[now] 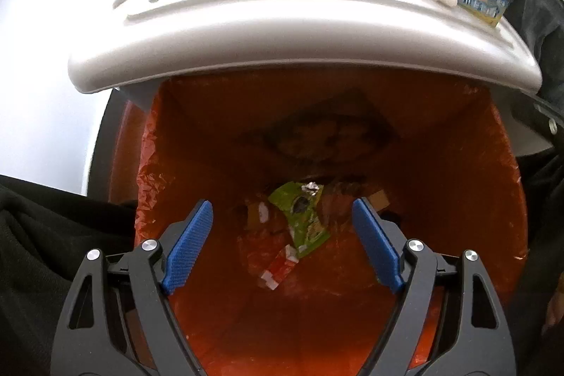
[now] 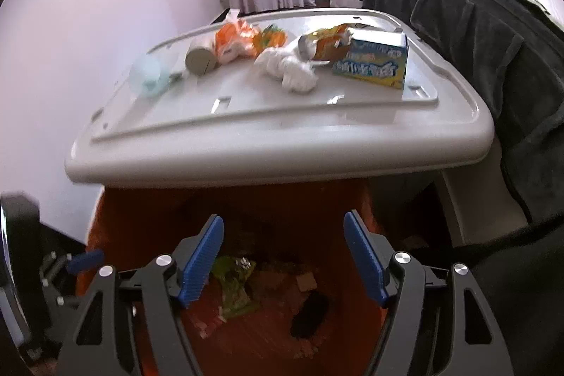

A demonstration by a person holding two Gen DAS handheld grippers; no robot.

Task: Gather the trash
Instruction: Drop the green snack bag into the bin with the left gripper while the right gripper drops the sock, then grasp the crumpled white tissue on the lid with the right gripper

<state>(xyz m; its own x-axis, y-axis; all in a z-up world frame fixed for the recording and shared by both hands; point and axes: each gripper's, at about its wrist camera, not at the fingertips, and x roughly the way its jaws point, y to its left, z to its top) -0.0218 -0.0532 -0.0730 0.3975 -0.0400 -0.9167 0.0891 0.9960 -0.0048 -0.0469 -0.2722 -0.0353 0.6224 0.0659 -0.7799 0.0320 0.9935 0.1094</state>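
Both the left gripper (image 1: 282, 214) and right gripper (image 2: 283, 228) hang with empty, spread jaws above the green wrapper (image 1: 303, 217) in the bin (image 1: 493, 199).

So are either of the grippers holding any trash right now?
No. The left gripper and right gripper are both open and empty above the orange-lined bin.

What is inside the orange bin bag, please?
Inside the orange bin bag lie a green wrapper, a red-and-white wrapper and brown cardboard scraps. Anything beneath them is covered.
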